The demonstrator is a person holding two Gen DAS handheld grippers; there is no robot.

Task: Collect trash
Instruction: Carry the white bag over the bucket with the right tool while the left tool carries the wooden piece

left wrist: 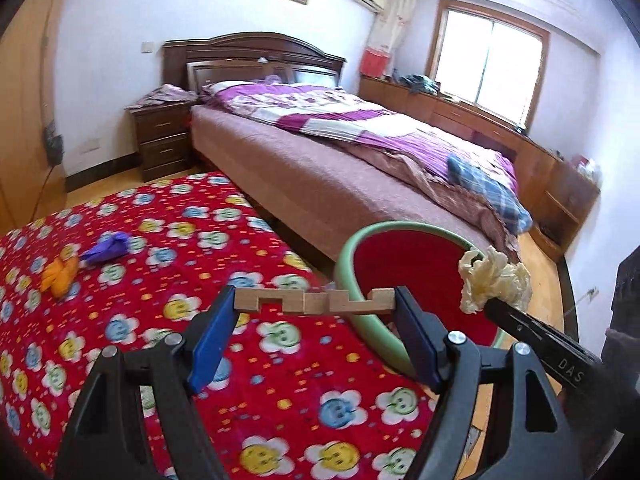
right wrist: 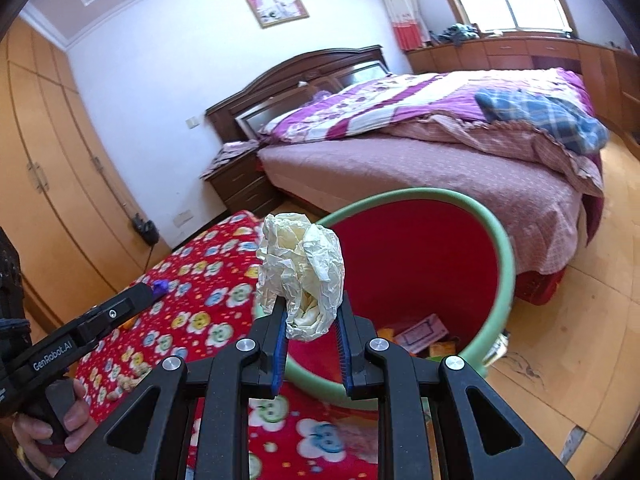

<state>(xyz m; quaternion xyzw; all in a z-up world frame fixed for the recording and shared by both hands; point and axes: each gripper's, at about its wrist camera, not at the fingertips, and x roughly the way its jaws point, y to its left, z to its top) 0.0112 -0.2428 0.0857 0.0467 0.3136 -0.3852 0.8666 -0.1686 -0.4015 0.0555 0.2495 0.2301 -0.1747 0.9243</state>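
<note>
**Now: both tools loaded above the red bin**

Right now the right gripper (right wrist: 310, 314) is clenched on a crumpled ball of cream paper (right wrist: 300, 270), its blue pads (right wrist: 280, 344) pressing the lower part of the wad from either side. The paper hangs over the near rim of the bin (right wrist: 506, 264), a red tub with a pale green rim standing on the wooden floor (right wrist: 568, 360). Inside, at the bottom, lie a few flat packets (right wrist: 420, 334); their printing is too small to read.

The left gripper (left wrist: 316, 304) grips a notched wooden piece (left wrist: 308, 301) end to end, held level between its blue fingers (left wrist: 212, 340) just beside the bin's near edge. From that side the same paper wad (left wrist: 494, 282) shows at the tip of the other tool, over the bin's right rim.

Beside the bin spreads a red blanket (left wrist: 280, 420) printed with smiling flowers. On its far left part lie a purple scrap (left wrist: 106, 249) and an orange scrap (left wrist: 60, 276), touching or nearly so, well apart from both tools. Behind stands a bed (left wrist: 320, 176) with a purple quilt, and a dark nightstand (left wrist: 162, 140) at its head.
</note>
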